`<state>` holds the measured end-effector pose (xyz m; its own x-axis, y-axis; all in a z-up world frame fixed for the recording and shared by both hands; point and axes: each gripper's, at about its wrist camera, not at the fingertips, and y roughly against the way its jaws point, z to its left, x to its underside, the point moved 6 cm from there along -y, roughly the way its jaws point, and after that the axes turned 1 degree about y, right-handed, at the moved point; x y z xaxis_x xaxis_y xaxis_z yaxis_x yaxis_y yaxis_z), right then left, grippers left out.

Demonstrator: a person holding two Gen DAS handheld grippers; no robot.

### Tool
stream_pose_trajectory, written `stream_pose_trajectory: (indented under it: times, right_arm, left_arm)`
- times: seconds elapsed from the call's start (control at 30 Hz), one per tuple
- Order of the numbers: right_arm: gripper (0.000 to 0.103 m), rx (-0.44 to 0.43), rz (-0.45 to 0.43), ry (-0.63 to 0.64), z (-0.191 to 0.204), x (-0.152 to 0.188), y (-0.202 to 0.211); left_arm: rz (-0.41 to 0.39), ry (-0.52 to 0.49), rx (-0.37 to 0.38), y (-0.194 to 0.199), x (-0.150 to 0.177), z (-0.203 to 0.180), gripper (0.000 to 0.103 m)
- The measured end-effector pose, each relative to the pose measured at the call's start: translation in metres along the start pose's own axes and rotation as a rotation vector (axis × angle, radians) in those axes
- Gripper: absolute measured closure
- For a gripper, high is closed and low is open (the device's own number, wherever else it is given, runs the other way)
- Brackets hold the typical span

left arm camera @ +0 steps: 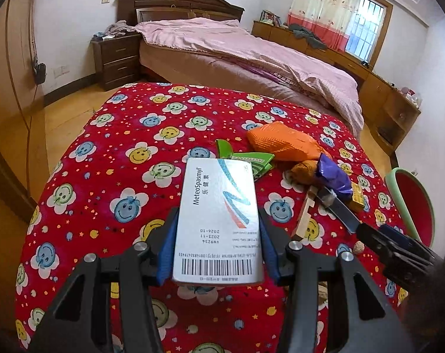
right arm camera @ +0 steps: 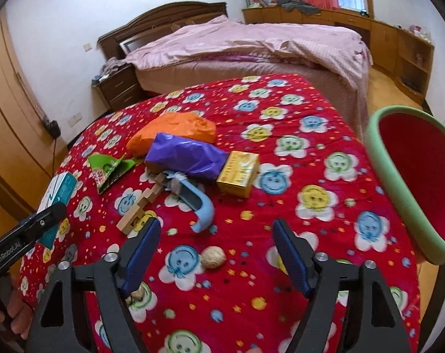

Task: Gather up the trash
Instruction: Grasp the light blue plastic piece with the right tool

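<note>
Jaws of the left gripper [left arm camera: 219, 250] are closed on the white medicine box [left arm camera: 219, 217], blue pads pressed flat against its two long sides, barcode end nearest the camera; jaws of the right gripper [right arm camera: 216, 253] stand wide with nothing between the pads, a small crumpled ball [right arm camera: 213, 259] lying on the red smiley-face cloth [right arm camera: 325, 153] just ahead of them. Remaining trash sits in a cluster at about 11 o'clock from the right gripper: blue curved plastic piece [right arm camera: 197, 203], wooden block piece [right arm camera: 140, 206], yellow carton [right arm camera: 237, 173], purple wrapper [right arm camera: 187, 156], orange bag [right arm camera: 172, 131], green torn packet [right arm camera: 109, 167]. Green-rimmed bin [right arm camera: 410, 188] stands at 2 o'clock, off the cloth's edge. Judgement: the box looks light, stiff cardboard, liable to crush under hard squeeze, so the side grip is sound; the ball appears light and apt to roll, best taken across its middle; wrappers are soft and slippery, best pinched at a fold.
</note>
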<state>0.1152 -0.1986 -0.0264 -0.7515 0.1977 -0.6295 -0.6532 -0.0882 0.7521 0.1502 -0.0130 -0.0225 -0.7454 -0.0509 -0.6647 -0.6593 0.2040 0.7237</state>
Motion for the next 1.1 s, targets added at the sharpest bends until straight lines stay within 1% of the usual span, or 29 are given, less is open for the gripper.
stream_pose_trajectory:
  times: [0.07, 0.13, 0.17, 0.2, 0.23, 0.27, 0.33, 0.5, 0.87, 0.97, 1.07, 1.1]
  right_arm:
    - [0.037, -0.005, 0.012, 0.01, 0.004, -0.001, -0.007]
    - [0.051, -0.012, 0.028, 0.015, 0.007, -0.002, -0.015]
    - [0.055, -0.015, 0.036, 0.016, 0.007, -0.001, -0.018]
    - [0.063, -0.018, 0.044, 0.018, 0.008, -0.001, -0.021]
    - [0.067, -0.019, 0.047, 0.018, 0.008, -0.001, -0.022]
    - [0.069, -0.019, 0.043, 0.018, 0.009, -0.001, -0.023]
    - [0.083, -0.031, 0.037, 0.015, 0.01, -0.002, -0.023]
    - [0.096, -0.043, 0.023, 0.013, 0.008, -0.002, -0.018]
    - [0.101, -0.055, -0.068, -0.005, -0.001, -0.001, 0.029]
    - [0.102, -0.06, -0.081, -0.004, -0.002, -0.001, 0.039]
    - [0.1, -0.063, -0.073, 0.006, -0.001, 0.0, 0.042]
    - [0.098, -0.064, -0.067, 0.008, -0.001, 0.0, 0.042]
  left_arm:
    - [0.0, -0.004, 0.002, -0.002, 0.0, -0.001, 0.052]
    - [0.0, -0.009, 0.003, -0.003, 0.001, -0.002, 0.052]
    - [0.001, -0.01, 0.005, -0.004, 0.001, -0.003, 0.052]
    - [0.002, -0.011, 0.007, -0.004, 0.001, -0.003, 0.052]
    - [0.004, -0.011, 0.009, -0.005, 0.001, -0.003, 0.052]
    - [0.004, -0.012, 0.011, -0.005, 0.002, -0.004, 0.052]
    - [0.004, -0.014, 0.011, -0.005, 0.002, -0.005, 0.052]
    - [-0.003, -0.017, 0.015, -0.001, 0.002, -0.007, 0.052]
    - [-0.035, -0.044, 0.05, 0.023, 0.002, -0.025, 0.052]
    - [-0.041, -0.055, 0.062, 0.029, 0.002, -0.032, 0.052]
    - [-0.044, -0.065, 0.064, 0.032, 0.003, -0.035, 0.052]
    - [-0.045, -0.067, 0.064, 0.033, 0.003, -0.036, 0.052]
